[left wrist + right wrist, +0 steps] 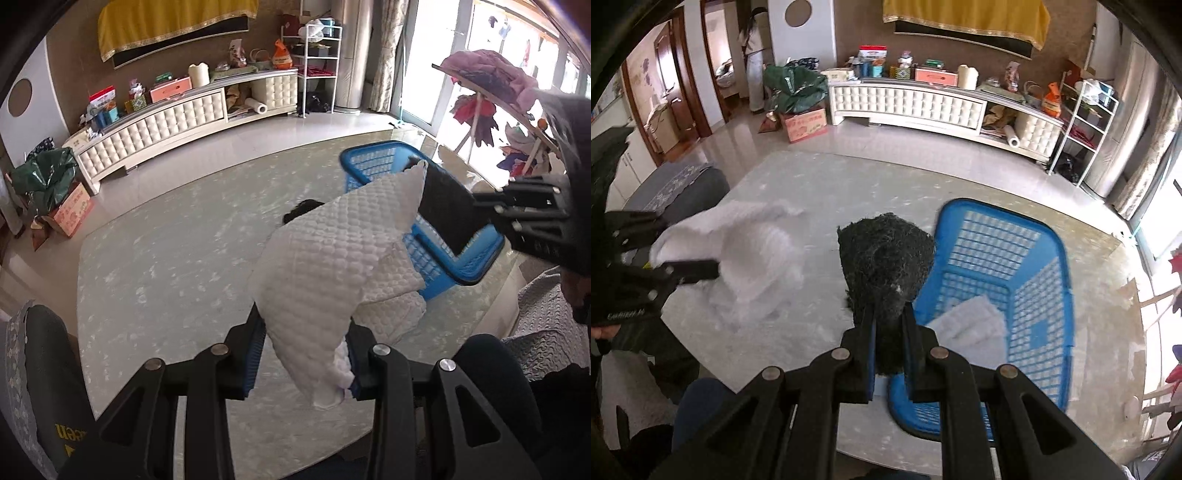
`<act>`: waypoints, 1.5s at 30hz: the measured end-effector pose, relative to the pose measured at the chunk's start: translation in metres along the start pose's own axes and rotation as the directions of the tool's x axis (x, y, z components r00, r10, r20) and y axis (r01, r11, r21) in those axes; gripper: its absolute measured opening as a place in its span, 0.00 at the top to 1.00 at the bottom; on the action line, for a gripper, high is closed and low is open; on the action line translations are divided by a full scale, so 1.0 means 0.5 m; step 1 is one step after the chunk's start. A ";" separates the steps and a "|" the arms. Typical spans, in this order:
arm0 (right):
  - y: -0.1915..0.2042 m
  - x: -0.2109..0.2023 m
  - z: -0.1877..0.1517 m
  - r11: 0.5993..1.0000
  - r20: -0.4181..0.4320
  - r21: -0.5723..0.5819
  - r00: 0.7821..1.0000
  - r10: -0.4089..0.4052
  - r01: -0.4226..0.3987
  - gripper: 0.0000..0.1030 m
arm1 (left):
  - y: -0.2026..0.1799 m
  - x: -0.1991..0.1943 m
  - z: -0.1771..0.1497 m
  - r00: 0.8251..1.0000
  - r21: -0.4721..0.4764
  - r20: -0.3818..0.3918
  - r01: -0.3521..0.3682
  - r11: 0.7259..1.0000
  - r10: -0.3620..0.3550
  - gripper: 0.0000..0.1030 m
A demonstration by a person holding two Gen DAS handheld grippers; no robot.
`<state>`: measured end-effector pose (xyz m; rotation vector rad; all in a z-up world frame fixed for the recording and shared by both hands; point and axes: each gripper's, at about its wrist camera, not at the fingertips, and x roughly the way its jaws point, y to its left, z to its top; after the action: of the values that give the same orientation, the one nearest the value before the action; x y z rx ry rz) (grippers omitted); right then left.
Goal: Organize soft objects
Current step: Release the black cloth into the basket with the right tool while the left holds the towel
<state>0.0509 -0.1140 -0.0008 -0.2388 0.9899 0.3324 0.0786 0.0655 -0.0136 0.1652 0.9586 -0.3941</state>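
Left wrist view: left gripper (303, 354) clamped on a white quilted cloth (332, 258), fingers (256, 354) pressing its bunched lower end, the rest billowing up above the marble-patterned desk (166, 258). Beyond the cloth, a blue plastic laundry basket (476, 258) near the far right edge of the desk, partly hidden by the cloth and by the right gripper (424, 184) coming in from the right.

Right wrist view: right gripper (890, 343) shut tight on a black fuzzy cloth (886, 254), held up clear of the desk (849, 184), just beside the left rim of the basket (1049, 258). One folded white cloth (967, 321) already lying on the basket floor. Left gripper (709, 269) and its white cloth (746, 251) off toward the left edge of the desk; image there blurred.

Step in hand, probably: carry each piece over the basket and drop it in. Best done by bringing the black cloth fully past the rim before letting go, so no tail drapes outside; same for the white one, larger and floppier, likely to snag on the rim. Both arms converging on one basket, so worth going one at a time.

Around: cream tufted cabinet (908, 103) with boxes on top, wire shelf (1086, 110), a person far off in a doorway; none in the way
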 end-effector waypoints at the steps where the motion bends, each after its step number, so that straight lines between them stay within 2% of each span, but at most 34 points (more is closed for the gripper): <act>1: -0.006 0.001 -0.003 1.000 -0.002 0.007 1.000 -0.004 0.004 0.90 | -0.006 0.000 -0.001 1.000 0.004 0.002 0.002 1.000 -0.002 0.67; 10: -0.072 0.025 -0.017 0.995 -0.038 0.080 0.998 -0.054 0.056 0.90 | -0.045 0.019 -0.003 1.000 0.030 0.001 0.021 0.999 -0.021 0.67; 18: -0.119 0.111 -0.038 0.991 -0.142 0.110 0.988 -0.064 0.080 0.89 | -0.061 0.062 -0.003 0.998 0.038 -0.034 0.055 0.998 -0.054 0.67; 29: -0.141 0.210 -0.035 0.990 -0.275 0.120 0.961 -0.041 0.077 0.89 | -0.048 0.098 -0.004 0.996 0.022 -0.060 0.062 0.998 -0.061 0.67; 36: -0.136 0.221 -0.043 0.990 -0.300 0.111 0.953 -0.045 0.082 0.87 | -0.044 0.090 -0.006 0.997 0.021 -0.055 0.058 0.998 -0.057 0.67; 39: -0.135 0.223 -0.051 0.992 -0.292 0.099 0.955 -0.049 0.081 0.80 | -0.048 0.084 -0.005 0.997 0.025 -0.052 0.055 0.998 -0.053 0.67; 41: -0.128 0.214 -0.056 0.992 -0.282 0.087 0.957 -0.061 0.088 0.56 | -0.050 0.079 -0.003 0.997 0.024 -0.048 0.053 0.998 -0.052 0.67; 43: -0.129 0.204 -0.057 0.991 -0.268 0.089 0.961 -0.069 0.096 0.41 | -0.051 0.075 -0.001 0.998 0.023 -0.045 0.053 0.998 -0.052 0.67; 45: -0.133 0.188 -0.058 0.991 -0.254 0.095 0.965 -0.067 0.094 0.36 | -0.052 0.071 0.001 0.998 0.028 -0.044 0.050 0.998 -0.049 0.67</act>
<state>0.1012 -0.1699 -0.0928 -0.2270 1.2407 0.1762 0.0869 0.0324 -0.0415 0.1775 1.0013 -0.4518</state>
